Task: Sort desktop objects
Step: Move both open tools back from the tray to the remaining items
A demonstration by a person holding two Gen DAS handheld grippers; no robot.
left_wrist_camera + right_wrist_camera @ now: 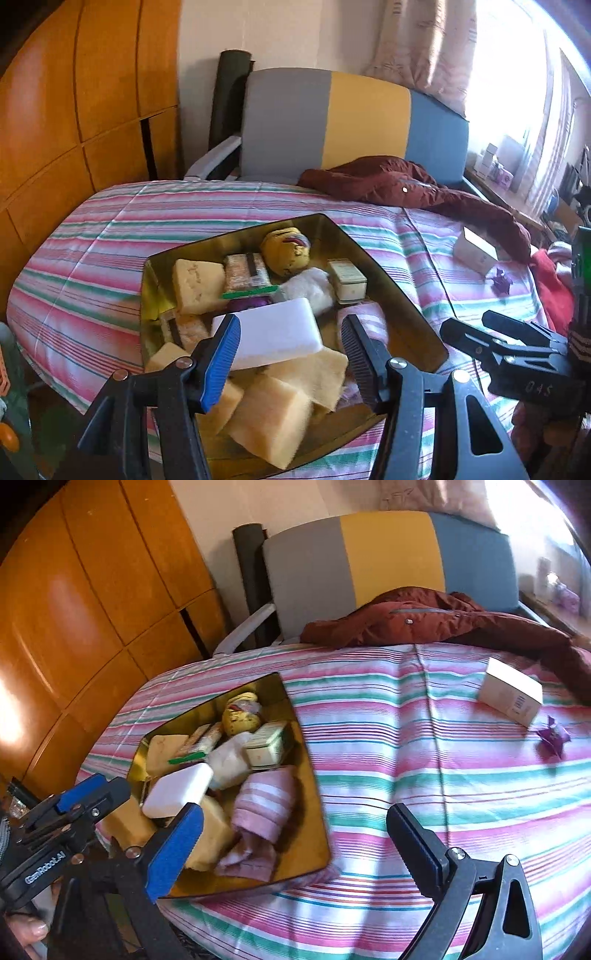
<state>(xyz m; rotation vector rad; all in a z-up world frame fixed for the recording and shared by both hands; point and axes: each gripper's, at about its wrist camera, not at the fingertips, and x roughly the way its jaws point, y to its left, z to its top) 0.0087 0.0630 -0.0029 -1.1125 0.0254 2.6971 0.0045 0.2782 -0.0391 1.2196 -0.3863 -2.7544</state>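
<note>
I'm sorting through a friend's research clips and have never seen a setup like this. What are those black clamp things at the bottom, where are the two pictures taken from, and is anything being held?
The clamps are hand-held two-finger grippers, one in each of a person's hands; there is no robot arm. Each carries a wide-angle camera looking along its fingers, so one picture comes from the left gripper and the other from the right gripper.

Both look down at a striped bedcover. On it sits a gold tray filled with yellowish sponges, a white block, a small tin and a pink striped cloth. Apart from it lie a white box and a purple wrapper.

Both grippers are open and hold nothing.
</note>
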